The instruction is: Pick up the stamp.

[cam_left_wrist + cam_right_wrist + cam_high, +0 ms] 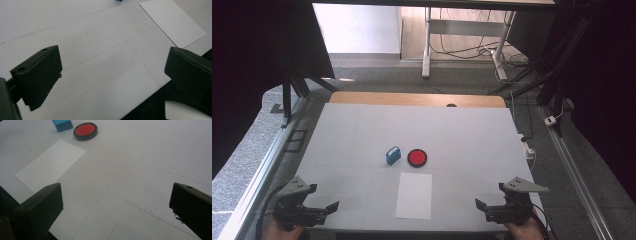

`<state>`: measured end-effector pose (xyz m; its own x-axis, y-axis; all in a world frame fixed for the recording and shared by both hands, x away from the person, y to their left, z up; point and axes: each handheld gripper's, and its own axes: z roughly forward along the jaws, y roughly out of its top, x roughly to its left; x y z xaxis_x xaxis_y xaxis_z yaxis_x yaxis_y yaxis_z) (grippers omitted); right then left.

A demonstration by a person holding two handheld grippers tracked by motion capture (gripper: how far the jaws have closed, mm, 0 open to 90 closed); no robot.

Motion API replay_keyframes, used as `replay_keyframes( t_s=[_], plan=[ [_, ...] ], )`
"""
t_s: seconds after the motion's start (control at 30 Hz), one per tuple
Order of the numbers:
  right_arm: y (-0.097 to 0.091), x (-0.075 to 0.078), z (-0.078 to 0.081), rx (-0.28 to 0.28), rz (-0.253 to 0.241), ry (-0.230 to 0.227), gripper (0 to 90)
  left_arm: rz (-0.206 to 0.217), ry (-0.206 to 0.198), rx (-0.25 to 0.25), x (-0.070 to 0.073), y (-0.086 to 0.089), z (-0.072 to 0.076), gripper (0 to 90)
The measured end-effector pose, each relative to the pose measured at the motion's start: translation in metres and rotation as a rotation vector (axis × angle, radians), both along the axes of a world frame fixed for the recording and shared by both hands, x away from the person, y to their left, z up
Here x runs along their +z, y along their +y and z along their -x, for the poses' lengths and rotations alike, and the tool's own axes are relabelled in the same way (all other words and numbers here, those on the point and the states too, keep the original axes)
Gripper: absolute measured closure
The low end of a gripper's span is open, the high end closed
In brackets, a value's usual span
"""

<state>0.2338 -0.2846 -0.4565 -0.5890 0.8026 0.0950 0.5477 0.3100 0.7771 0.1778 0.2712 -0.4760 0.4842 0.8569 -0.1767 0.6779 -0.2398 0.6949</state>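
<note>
So here's the setup as I'm standing by it: a person has a pair of tongs in each hand, both parked at the near edge of the white surface (362,130). The left tongs (323,210) sit down around 7 o'clock, the right tongs (486,209) around 5 o'clock. Both are spread wide with nothing between the jaws, just bare top under them in the two gripper views. They point inward toward each other, which to my eye is a ready pose, not a reach.

The stuff they'd go for is in the middle: a small blue block (393,155) and a round red disc with a black rim (417,158) just beside it at its 3 o'clock, close but not touching as far as I can tell. A white sheet of paper (414,195) lies flat at 6 o'clock from those two, its near end almost at the surface's front edge. My guess is the paper is a target spot and the block and disc are lined up above it so either hand can get there.

Room-wise it looks easy. Both tongs are well apart from the three things, with open top all the way in. The one thing I'd watch is the front edge: both hands hover right at it, and the paper would slide if nudged.
</note>
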Motion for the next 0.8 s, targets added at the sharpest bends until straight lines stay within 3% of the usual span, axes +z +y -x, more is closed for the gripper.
replay_keyframes(
  t_s=[0.07, 0.23, 0.4, 0.63, 0.8],
  plan=[
    [0.0018, -0.0001, -0.0036, 0.002, 0.027, -0.030, 0.0, -0.014, 0.003, -0.006, -0.0002, -0.0011, -0.0003, 2.6],
    [0.0046, -0.0032, -0.0095, 0.038, 0.040, 0.017, 0.0, -0.021, 0.006, -0.010, -0.0004, -0.0024, -0.0005, 2.2],
    [0.0060, -0.0039, -0.0093, 0.054, 0.051, 0.019, 0.0, -0.045, 0.012, -0.020, -0.0009, -0.0055, -0.0011, 2.0],
    [0.0077, -0.0037, -0.0083, 0.072, 0.061, 0.014, 0.0, -0.024, 0.041, -0.031, -0.0020, -0.0034, -0.0037, 1.2],
    [0.0086, -0.0040, -0.0079, 0.088, 0.069, 0.010, 0.0, -0.031, 0.053, -0.020, -0.0024, -0.0037, -0.0049, 0.8]
  ],
)
